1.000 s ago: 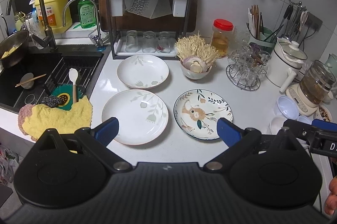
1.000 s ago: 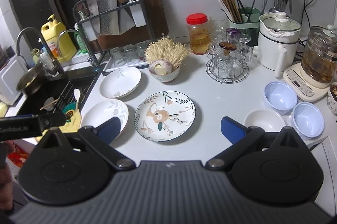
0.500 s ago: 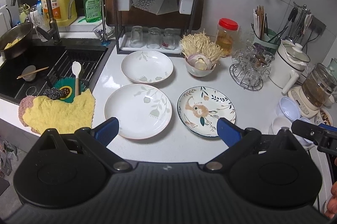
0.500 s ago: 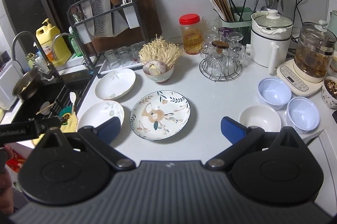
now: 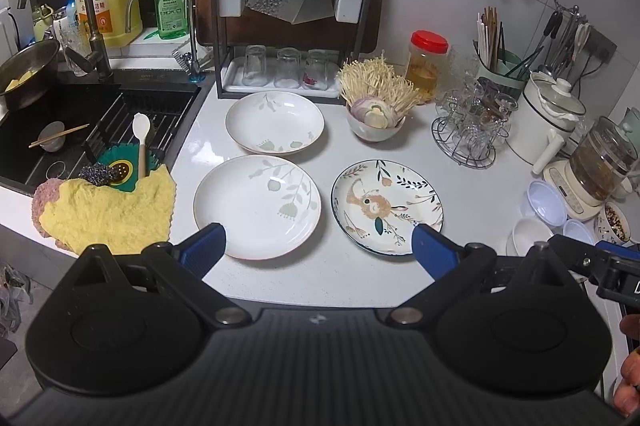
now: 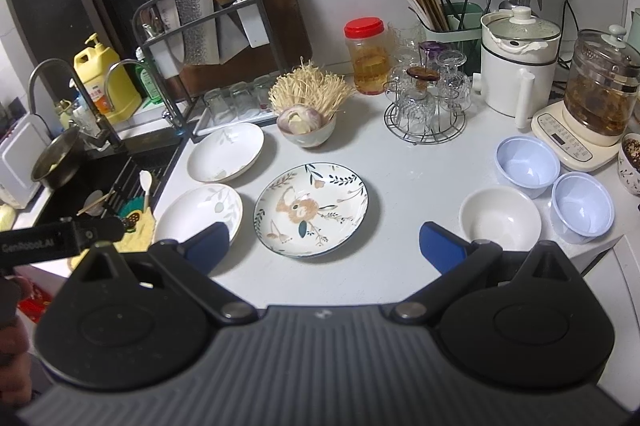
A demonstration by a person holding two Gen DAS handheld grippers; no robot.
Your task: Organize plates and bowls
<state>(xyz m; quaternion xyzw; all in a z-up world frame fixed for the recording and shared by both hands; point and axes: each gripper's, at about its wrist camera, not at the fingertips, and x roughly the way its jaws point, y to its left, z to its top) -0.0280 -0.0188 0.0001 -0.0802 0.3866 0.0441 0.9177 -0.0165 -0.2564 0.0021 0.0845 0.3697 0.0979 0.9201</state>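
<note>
Left wrist view runs from the black sink [image 5: 80, 130], where a metal pan [image 5: 28, 74] holds pale yellow pieces and a white spoon [image 5: 141, 142] lies on the rack, to a yellow cloth [image 5: 108, 210] draped over the sink's edge. On the white tabletop [image 5: 328, 274] next to it sit two white leaf-print plates: the near white plate [image 5: 256, 206] in front and the far white plate [image 5: 274, 122] behind it, close together, both empty. Just right of the near one lies the painted plate [image 5: 386, 207], also empty. Behind it a small bowl [image 5: 374, 130] carries enoki mushrooms and sliced onion, with a red-lidded jar [image 5: 426, 66] of amber liquid beyond. The left claw [image 5: 318, 250] hangs above the tabletop's front edge, spread wide and holding nothing, its blue tips over the near edges of the two front plates.

Right wrist view shows the same painted plate [image 6: 311, 209] left of centre, then a wire stand [image 6: 425, 114] of upturned glasses, a white pot [image 6: 518, 66] and a glass kettle [image 6: 604, 94] of brown contents. Three empty bowls cluster at the right: a white bowl [image 6: 500, 214] in front, a lilac bowl [image 6: 527, 164] behind it and a second lilac bowl [image 6: 582, 208] beside it. The right claw [image 6: 326, 246] is likewise wide and empty, hovering over the tabletop between the plates and the bowls.
</note>
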